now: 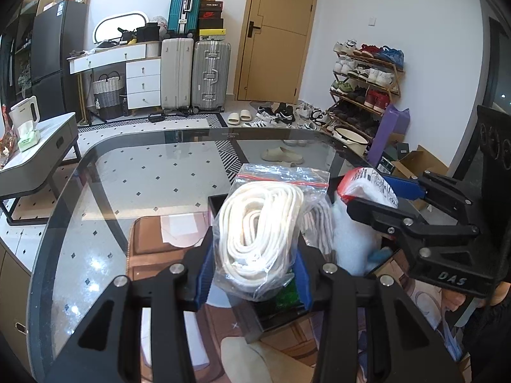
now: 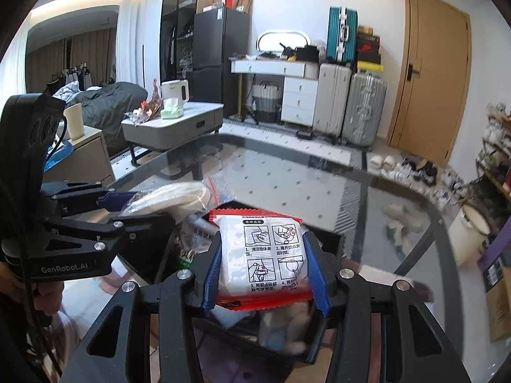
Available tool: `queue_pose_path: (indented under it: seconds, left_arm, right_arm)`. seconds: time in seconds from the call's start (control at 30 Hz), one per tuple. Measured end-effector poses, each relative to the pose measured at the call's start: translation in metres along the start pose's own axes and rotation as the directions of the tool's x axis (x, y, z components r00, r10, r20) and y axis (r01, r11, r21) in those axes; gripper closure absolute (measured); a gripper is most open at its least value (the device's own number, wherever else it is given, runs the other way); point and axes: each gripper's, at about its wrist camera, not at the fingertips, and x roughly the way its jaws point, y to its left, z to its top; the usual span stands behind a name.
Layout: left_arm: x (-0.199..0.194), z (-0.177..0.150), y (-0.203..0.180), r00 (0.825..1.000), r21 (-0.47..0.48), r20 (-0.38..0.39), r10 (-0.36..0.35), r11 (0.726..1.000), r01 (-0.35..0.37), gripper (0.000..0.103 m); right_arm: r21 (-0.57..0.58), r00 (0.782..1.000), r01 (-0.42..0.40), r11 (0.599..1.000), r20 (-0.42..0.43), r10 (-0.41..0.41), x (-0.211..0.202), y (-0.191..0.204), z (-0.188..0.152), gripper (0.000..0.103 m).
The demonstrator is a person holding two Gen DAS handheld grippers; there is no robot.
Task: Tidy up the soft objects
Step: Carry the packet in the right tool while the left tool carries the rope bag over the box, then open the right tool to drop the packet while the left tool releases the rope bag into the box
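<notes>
Over the glass desk [image 1: 134, 172], both my tools tilt downward: left tool [image 1: 252, 274] clamps one rope bag [image 1: 258, 223], right tool [image 2: 266, 279] clamps one white packet [image 2: 268, 255].

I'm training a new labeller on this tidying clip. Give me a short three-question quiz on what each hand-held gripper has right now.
1. True or false: the left hand-held gripper is shut on a clear zip bag of white rope.
2. What does the right hand-held gripper hold? A) a slipper B) a red-edged white packet with printed instruction pictures C) nothing
3. Fill in: both items are held over a black ___ on the glass table.

Key: 1 true; 2 B; 3 box.
</notes>
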Motion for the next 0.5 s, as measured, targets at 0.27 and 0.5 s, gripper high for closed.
queue_pose_path:
  seconds: [0.27, 0.5]
  left_arm:
    - [0.009, 0.003, -0.006, 1.000, 0.001, 0.000, -0.025, 1.000, 0.025, 0.061]
    - [0.023, 0.001, -0.022, 0.999, 0.066, -0.038, -0.023, 0.997, 0.026, 0.061]
  right_arm:
    - [0.003, 0.999, -0.044, 0.999, 0.017, 0.044, -0.003, -0.001, 0.004, 0.055]
    - [-0.015, 1.000, -0.004, 1.000, -0.016, 0.004, 0.005, -0.005, 0.000, 0.055]
